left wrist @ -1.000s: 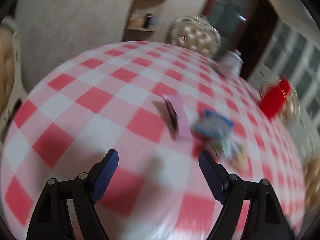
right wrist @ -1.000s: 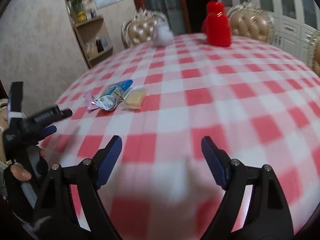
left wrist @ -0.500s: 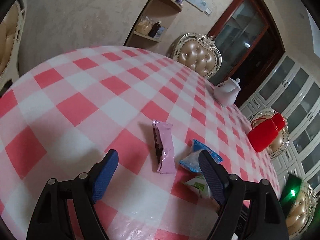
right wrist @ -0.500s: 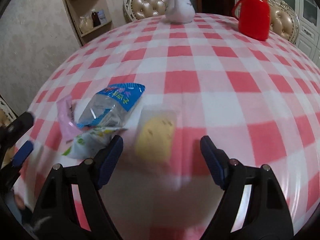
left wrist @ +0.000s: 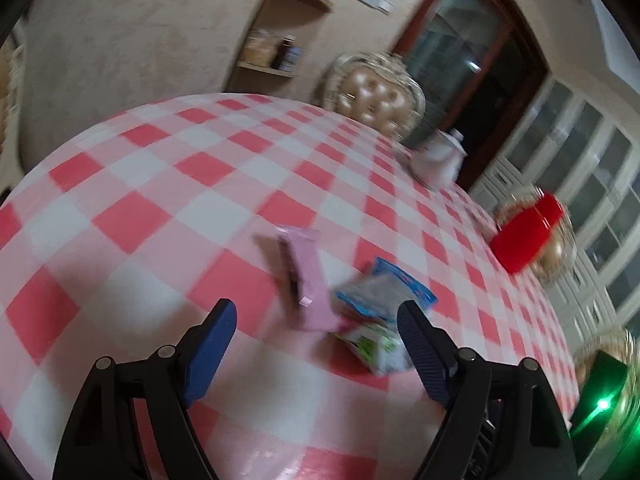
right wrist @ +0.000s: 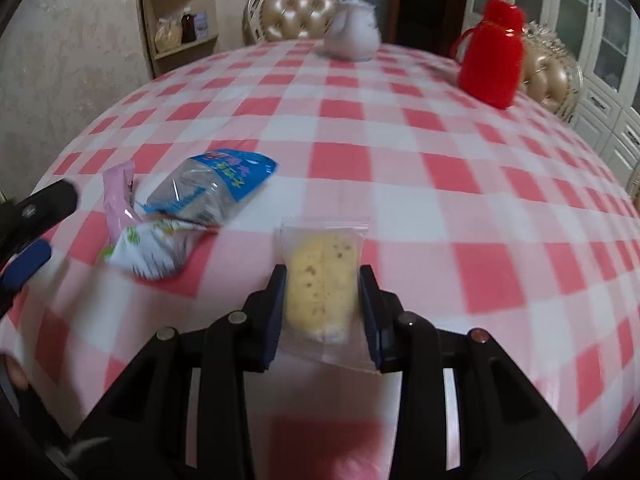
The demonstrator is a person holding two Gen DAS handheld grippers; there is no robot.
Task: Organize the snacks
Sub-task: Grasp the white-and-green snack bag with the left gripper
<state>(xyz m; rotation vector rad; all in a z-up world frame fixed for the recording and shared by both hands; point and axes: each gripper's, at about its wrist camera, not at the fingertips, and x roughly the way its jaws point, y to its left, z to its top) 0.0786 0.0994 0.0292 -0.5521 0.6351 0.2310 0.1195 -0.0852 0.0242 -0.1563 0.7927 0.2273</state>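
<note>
A yellow cake in a clear wrapper (right wrist: 322, 292) lies on the red-and-white checked tablecloth (right wrist: 400, 168). My right gripper (right wrist: 323, 272) is closing on it, and both pads press its sides. To its left lie a pink bar (right wrist: 118, 196), a blue-topped clear pack (right wrist: 216, 188) and a green-and-white pack (right wrist: 148, 248), bunched together. In the left wrist view my left gripper (left wrist: 316, 316) hovers open just short of the pink bar (left wrist: 306, 276), the blue pack (left wrist: 384, 288) and the green-and-white pack (left wrist: 378, 346), with nothing between its fingers.
A white teapot (right wrist: 352, 36) and a red thermos jug (right wrist: 492, 64) stand at the far side of the table. Padded chairs (right wrist: 296, 12) ring it, and a corner shelf (right wrist: 180, 28) stands by the wall. One left-gripper pad (right wrist: 28, 258) shows at the left edge.
My right gripper moved in over the wrapped cake and its jaws closed from wide apart onto it. The left gripper stayed open and near the same spot.
</note>
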